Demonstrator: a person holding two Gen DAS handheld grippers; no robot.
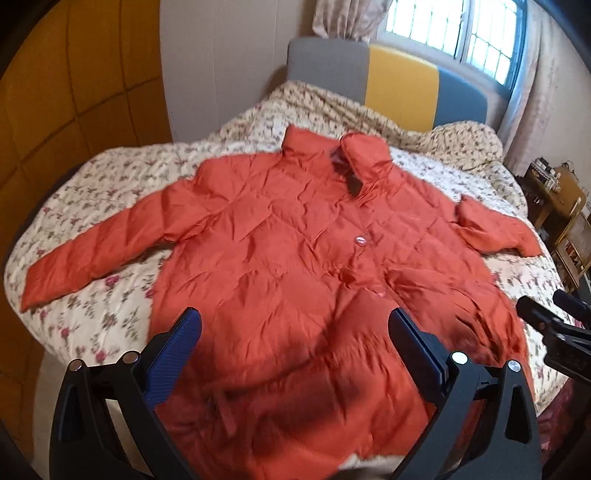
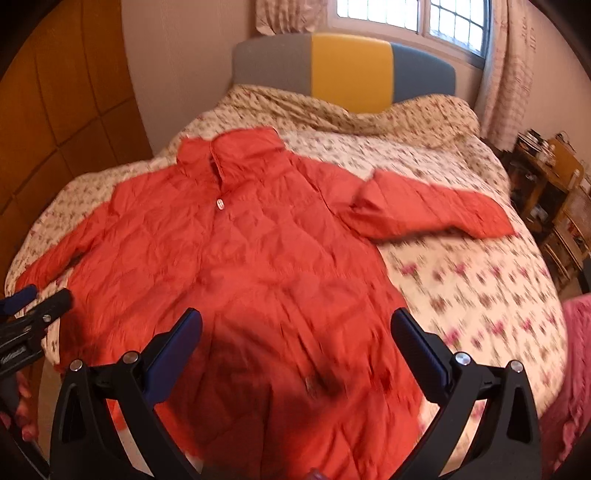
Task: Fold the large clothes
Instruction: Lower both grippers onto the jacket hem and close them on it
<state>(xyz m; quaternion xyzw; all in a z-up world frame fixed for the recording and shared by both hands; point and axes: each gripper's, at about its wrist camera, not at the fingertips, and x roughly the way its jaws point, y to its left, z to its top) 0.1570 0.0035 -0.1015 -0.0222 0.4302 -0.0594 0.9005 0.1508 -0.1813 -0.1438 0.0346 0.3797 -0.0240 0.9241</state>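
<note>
A large orange-red quilted jacket (image 1: 295,236) lies front up and spread flat on the bed, collar toward the headboard, hem toward me. It also shows in the right wrist view (image 2: 236,258). Its left sleeve (image 1: 92,251) stretches out straight. Its right sleeve (image 2: 428,210) lies bent outward. My left gripper (image 1: 295,325) is open and empty above the hem. My right gripper (image 2: 295,325) is open and empty above the hem's right side. The right gripper also shows at the left wrist view's right edge (image 1: 546,314), and the left gripper at the right wrist view's left edge (image 2: 37,299).
The bed carries a floral quilt (image 2: 461,277) with a bunched part near the grey, yellow and blue headboard (image 2: 347,70). A wooden wardrobe (image 1: 55,92) stands at left. Cluttered wooden shelves (image 2: 554,192) stand at right. A window (image 2: 413,18) is behind the bed.
</note>
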